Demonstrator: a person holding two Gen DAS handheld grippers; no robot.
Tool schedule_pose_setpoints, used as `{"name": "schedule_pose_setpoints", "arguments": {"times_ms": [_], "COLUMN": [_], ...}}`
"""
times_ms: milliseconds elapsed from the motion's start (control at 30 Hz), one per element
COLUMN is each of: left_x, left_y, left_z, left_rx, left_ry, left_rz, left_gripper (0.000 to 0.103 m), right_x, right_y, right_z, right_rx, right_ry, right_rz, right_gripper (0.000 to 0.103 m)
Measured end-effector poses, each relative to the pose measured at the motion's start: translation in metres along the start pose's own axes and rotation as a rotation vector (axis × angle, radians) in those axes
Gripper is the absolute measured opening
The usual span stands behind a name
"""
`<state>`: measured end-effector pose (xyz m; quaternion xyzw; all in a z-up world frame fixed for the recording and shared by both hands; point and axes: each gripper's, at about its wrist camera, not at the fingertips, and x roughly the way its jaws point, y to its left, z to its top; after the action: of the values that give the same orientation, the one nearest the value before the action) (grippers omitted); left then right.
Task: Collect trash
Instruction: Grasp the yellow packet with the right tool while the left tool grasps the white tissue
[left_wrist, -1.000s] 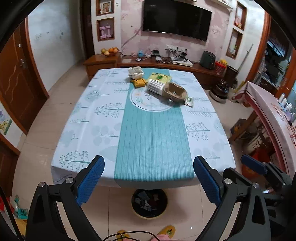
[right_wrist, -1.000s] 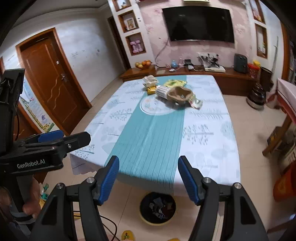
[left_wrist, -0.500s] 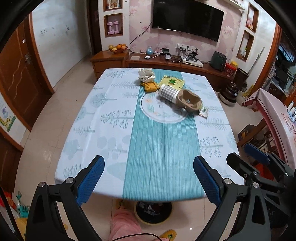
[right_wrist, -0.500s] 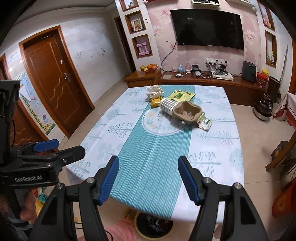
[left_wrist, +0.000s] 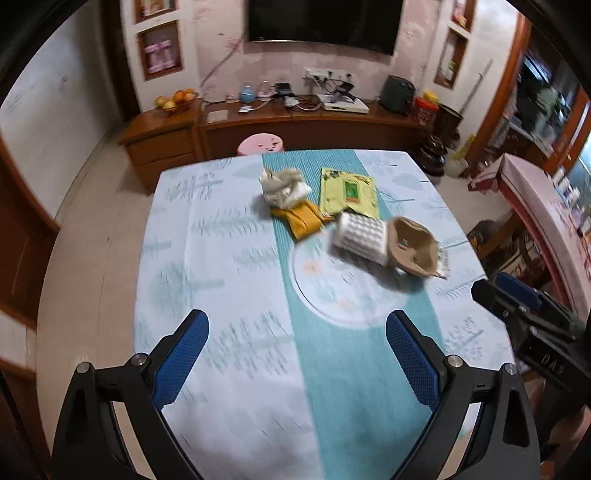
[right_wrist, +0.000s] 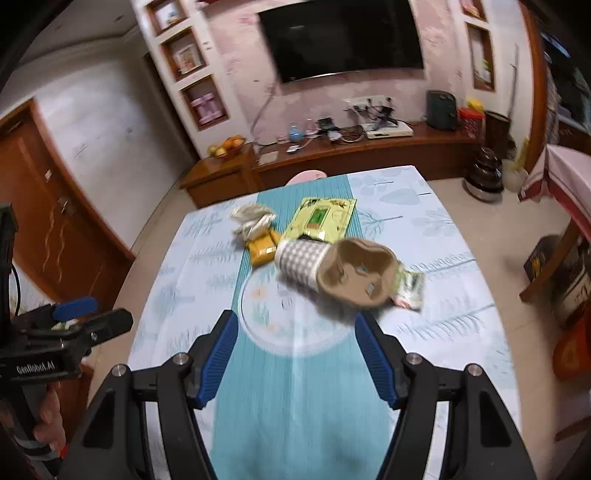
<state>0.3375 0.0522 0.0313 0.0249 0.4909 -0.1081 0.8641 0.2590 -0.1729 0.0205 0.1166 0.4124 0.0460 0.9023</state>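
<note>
Trash lies in a cluster at the far middle of the table: a crumpled whitish wrapper (left_wrist: 282, 184) (right_wrist: 253, 219), a yellow packet (left_wrist: 301, 218) (right_wrist: 263, 249), a green-yellow flat package (left_wrist: 349, 192) (right_wrist: 321, 218), a checked paper cup on its side (left_wrist: 360, 240) (right_wrist: 301, 263), a brown pulp cup carrier (left_wrist: 412, 246) (right_wrist: 354, 273) and a small wrapper (right_wrist: 408, 290). My left gripper (left_wrist: 297, 354) hovers open over the near half of the table. My right gripper (right_wrist: 293, 354) is open too, its fingertips just short of the cup carrier. Both are empty.
The table (left_wrist: 207, 266) wears a white leaf-print cloth with a teal runner. A pink stool (left_wrist: 261, 144) stands behind it, then a wooden TV cabinet (left_wrist: 295, 122) with a fruit bowl. A second covered table (left_wrist: 543, 206) stands at right, a door (right_wrist: 48, 221) at left.
Both grippers have moved forward over the table toward the trash pile, which now looks much larger. The floor bin under the near edge has dropped out of view. Fingers stay open.
</note>
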Motion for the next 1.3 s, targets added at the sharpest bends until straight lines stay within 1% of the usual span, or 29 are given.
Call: {"name": "schedule_pose_setpoints", "arguments": {"times_ms": [133,233,400,500,633,767,800,933,1033,1067,1100,1167,1200,1267,1300], "left_x": [0.037,0.065,0.109,0.136,0.163,0.198,0.209,0.241,0.258,0.263,0.266,0.266,0.265,0.262,0.26], "left_y": [0.021,0.03,0.032,0.025,0.01,-0.005,-0.008,-0.018,-0.025,-0.027,-0.027,-0.026,-0.025,-0.021,-0.02], "left_z": [0.044,0.072,0.11,0.131,0.146,0.156,0.158,0.159,0.159,0.159,0.16,0.163,0.166,0.169,0.172], "left_rx": [0.096,0.155,0.239,0.31,0.422,0.536,0.56,0.609,0.633,0.636,0.639,0.651,0.653,0.649,0.649], "left_ry": [0.036,0.051,0.04,0.039,0.042,0.074,0.092,0.15,0.184,0.192,0.182,0.159,0.149,0.141,0.137], "left_rz": [-0.028,-0.038,-0.031,-0.03,-0.026,-0.007,0.008,0.012,-0.002,-0.009,0.0,0.008,-0.003,-0.025,-0.034], "left_gripper": [0.096,0.096,0.096,0.096,0.096,0.096,0.096,0.096,0.096,0.093,0.092,0.082,0.08,0.067,0.063], "right_x": [0.044,0.071,0.114,0.131,0.154,0.171,0.176,0.185,0.191,0.193,0.195,0.198,0.201,0.205,0.207], "right_y": [0.015,0.024,0.032,0.032,0.03,0.021,0.018,0.011,0.009,0.009,0.01,0.013,0.015,0.02,0.023], "right_z": [0.026,0.041,0.061,0.073,0.089,0.096,0.097,0.094,0.091,0.09,0.089,0.087,0.086,0.086,0.087], "right_rx": [0.066,0.071,0.07,0.084,0.098,0.118,0.123,0.136,0.133,0.128,0.122,0.1,0.087,0.067,0.057], "right_ry": [0.015,0.028,0.046,0.049,0.064,0.08,0.086,0.104,0.118,0.124,0.129,0.137,0.142,0.148,0.151], "right_rz": [-0.02,-0.033,-0.05,-0.055,-0.083,-0.103,-0.108,-0.117,-0.116,-0.113,-0.112,-0.11,-0.106,-0.097,-0.091], "right_gripper": [0.066,0.066,0.066,0.066,0.066,0.066,0.066,0.066,0.066,0.066,0.066,0.066,0.066,0.066,0.066]}}
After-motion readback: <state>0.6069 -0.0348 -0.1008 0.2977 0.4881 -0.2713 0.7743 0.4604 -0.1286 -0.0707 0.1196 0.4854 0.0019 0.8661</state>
